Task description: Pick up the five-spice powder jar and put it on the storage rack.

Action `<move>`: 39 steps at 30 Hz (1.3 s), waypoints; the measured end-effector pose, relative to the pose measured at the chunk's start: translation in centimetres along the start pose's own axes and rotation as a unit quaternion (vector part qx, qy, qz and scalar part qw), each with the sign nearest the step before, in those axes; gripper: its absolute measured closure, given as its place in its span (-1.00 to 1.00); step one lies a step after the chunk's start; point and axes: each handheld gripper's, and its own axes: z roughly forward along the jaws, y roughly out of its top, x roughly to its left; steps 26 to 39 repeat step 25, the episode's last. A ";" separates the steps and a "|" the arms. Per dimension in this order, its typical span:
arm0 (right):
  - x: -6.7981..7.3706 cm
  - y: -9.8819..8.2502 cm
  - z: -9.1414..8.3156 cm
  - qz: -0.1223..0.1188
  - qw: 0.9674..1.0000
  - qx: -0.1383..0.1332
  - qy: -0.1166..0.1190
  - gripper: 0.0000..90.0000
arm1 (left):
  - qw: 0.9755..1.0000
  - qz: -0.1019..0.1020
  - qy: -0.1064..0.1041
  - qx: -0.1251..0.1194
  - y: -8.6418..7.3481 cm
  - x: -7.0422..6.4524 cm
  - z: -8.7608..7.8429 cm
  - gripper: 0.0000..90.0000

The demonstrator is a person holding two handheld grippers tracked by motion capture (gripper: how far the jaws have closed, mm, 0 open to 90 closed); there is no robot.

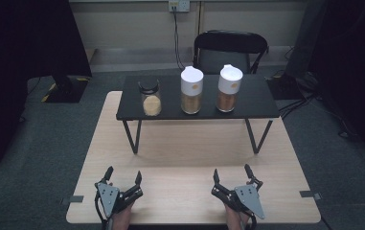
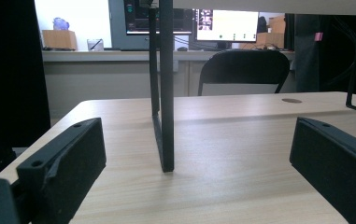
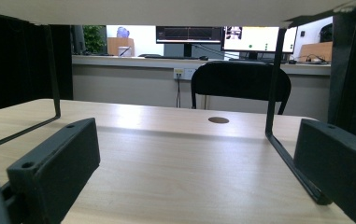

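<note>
Three containers are lined up on a low black rectangular shelf with thin black metal legs (image 1: 256, 103) that stands toward the far half of a pale wooden table (image 1: 189, 153): a short clear glass jar with a black lid and pale yellow contents (image 1: 150, 98) at the left, a tall clear canister with a white lid and golden-brown contents (image 1: 191, 90) in the middle, and a second tall clear canister with a white lid and reddish-brown contents (image 1: 230, 88) at the right. They are set apart from one another and upright, presumably so that each can be approached and grasped singly. The left gripper (image 1: 122, 176) and the right gripper (image 1: 231, 173) are rested near the front edge of the table, well apart from the shelf and from each other, and are pointed forward at it. Both sets of jaws are spread wide with nothing between them, as is confirmed in the left gripper view and the right gripper view, where bare tabletop is seen between the black jaws. This looks like a ready posture, held low and symmetrical so that either container side can be reached. A black folding chair (image 1: 230, 50) is placed behind the table, and the shelf's underside is seen overhead from both gripper views.
</note>
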 end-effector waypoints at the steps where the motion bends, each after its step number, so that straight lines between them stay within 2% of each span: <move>1: 0.0 -0.1 0.0 -0.002 1.000 0.005 0.000 -1.00 | 1.000 0.000 0.000 0.000 0.0 0.0 0.0 -0.93; 10: -0.1 -1.1 0.2 -0.004 1.000 0.018 -0.003 -1.00 | 1.000 0.000 0.000 0.000 0.0 0.0 0.0 -0.93; 14: 0.0 -1.2 0.3 -0.005 1.000 0.022 0.004 -1.00 | 1.000 0.000 0.000 0.000 0.0 0.0 0.0 -0.93; 16: 0.0 -1.3 0.3 -0.003 1.000 0.020 0.001 -1.00 | 1.000 0.000 0.000 0.000 0.0 0.0 0.0 -0.93; 20: -0.4 -1.3 0.1 0.016 1.000 0.014 0.004 -1.00 | 1.000 0.000 0.000 0.000 0.0 0.0 0.0 -0.93; 39: -0.3 -1.3 0.2 0.014 1.000 0.016 0.001 -1.00 | 1.000 0.000 0.001 0.000 0.0 0.0 0.0 -0.93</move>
